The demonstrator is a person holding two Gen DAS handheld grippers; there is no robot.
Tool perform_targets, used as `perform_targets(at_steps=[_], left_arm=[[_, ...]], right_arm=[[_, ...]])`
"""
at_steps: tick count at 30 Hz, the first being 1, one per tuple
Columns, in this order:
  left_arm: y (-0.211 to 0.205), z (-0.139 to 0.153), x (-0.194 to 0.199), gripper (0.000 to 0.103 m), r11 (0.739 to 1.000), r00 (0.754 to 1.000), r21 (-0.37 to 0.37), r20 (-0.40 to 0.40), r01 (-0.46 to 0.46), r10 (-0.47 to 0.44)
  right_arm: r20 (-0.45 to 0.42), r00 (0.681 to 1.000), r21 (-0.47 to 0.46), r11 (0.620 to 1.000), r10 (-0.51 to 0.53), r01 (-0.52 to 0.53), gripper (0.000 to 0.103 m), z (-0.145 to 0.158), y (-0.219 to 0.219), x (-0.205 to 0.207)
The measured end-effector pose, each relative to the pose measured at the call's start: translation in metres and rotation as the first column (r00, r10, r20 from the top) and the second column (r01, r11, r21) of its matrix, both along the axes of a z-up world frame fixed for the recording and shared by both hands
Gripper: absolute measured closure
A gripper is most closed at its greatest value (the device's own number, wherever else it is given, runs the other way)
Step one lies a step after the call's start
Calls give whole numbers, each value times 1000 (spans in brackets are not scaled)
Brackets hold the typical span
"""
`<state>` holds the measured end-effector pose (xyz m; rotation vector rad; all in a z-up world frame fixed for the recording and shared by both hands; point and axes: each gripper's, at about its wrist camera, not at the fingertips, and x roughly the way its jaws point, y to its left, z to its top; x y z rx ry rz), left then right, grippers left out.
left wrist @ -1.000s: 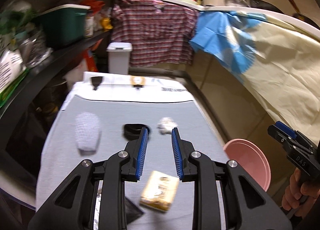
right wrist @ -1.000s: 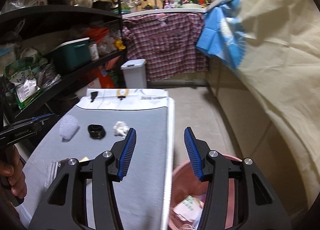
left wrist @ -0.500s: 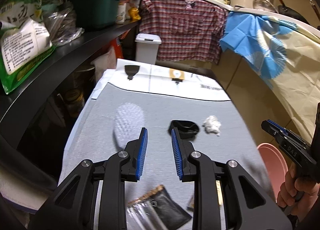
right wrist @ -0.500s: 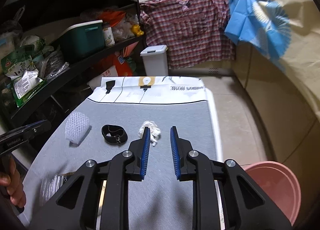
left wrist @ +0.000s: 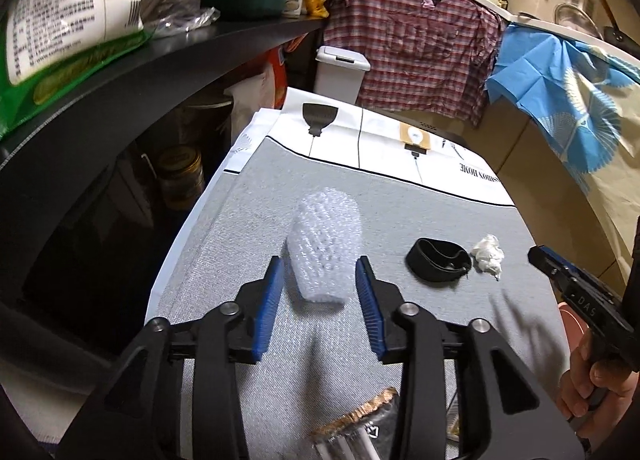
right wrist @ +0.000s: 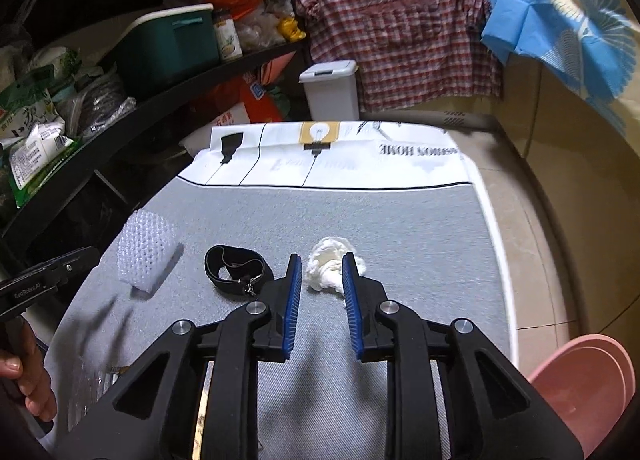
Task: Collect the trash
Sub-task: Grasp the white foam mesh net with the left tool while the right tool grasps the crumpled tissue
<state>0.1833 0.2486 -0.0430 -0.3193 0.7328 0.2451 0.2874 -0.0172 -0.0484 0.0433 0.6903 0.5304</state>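
A white foam net sleeve [left wrist: 324,248] lies on the grey table cover [left wrist: 400,200]. My left gripper [left wrist: 320,272] is open, its fingers on either side of the sleeve's near end. The sleeve also shows in the right wrist view [right wrist: 146,256]. A crumpled white tissue [right wrist: 330,270] lies mid-table. My right gripper [right wrist: 318,270] is open, its tips flanking the tissue. A black strap loop [right wrist: 236,270] lies between sleeve and tissue, also in the left wrist view [left wrist: 438,264]. A foil wrapper [left wrist: 360,428] lies under the left gripper.
A pink bin [right wrist: 584,388] stands on the floor at the table's right. Black shelves [right wrist: 120,100] with bags and a green box run along the left. A white pedal bin [right wrist: 330,90] stands beyond the table's far end. Clear plastic [right wrist: 86,388] lies near-left.
Both grippers moved forward and down over the table. The left swung left to the foam sleeve and opened wider. The right closed in on the tissue and widened slightly.
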Motion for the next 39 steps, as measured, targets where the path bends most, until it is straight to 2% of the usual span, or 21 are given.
perform_targets(at_steps=[9,17,18,20,23,25,29,30,32,36,38,39], left_arm=[[7,-13,10,63,999,1000,-39,-22,4,-5],[4,-19,17,64,998,999,-49,-33,34,-35],[3,-20,18,65,998,999,-48,-40,36,-37],[2,-21,19,75,998,998,-52,-46,41,-43],[0,-22,21,80,998,997,-45,-61,46,-49],[-1,-23,21,82,997,996,-50,-66,53,-56],[-1,-26,22,82,998,996,-48,-72,43,-46],[-1,-26,23,81,998,997,-47,-72,36,-39],[1,-28,25,71,998,996,-52,-80,23,-27],[2,-32,29,70,998,995,-61,-95,10,-16],[1,-32,29,83,999,995,-47,-101,9,-14],[0,-32,29,84,999,995,-38,-101,11,-15]], right_arm=[[-59,998,-38,999,18,-21,79,-21,20,23],[-75,997,-87,996,23,-30,81,-32,30,31],[-76,997,-87,996,25,-32,81,-32,30,31],[-78,997,-88,996,28,-35,86,-34,31,31],[-73,997,-92,995,29,-36,95,-33,30,30],[-72,997,-91,995,31,-38,97,-32,30,29],[-55,998,-89,995,30,-35,99,-27,27,24],[-52,998,-90,995,30,-35,99,-25,25,24],[-50,998,-86,996,29,-33,99,-24,23,23],[-47,999,-77,997,22,-26,100,-22,16,24],[-45,999,-70,997,21,-24,100,-20,14,25],[-44,999,-68,997,22,-25,100,-19,13,24]])
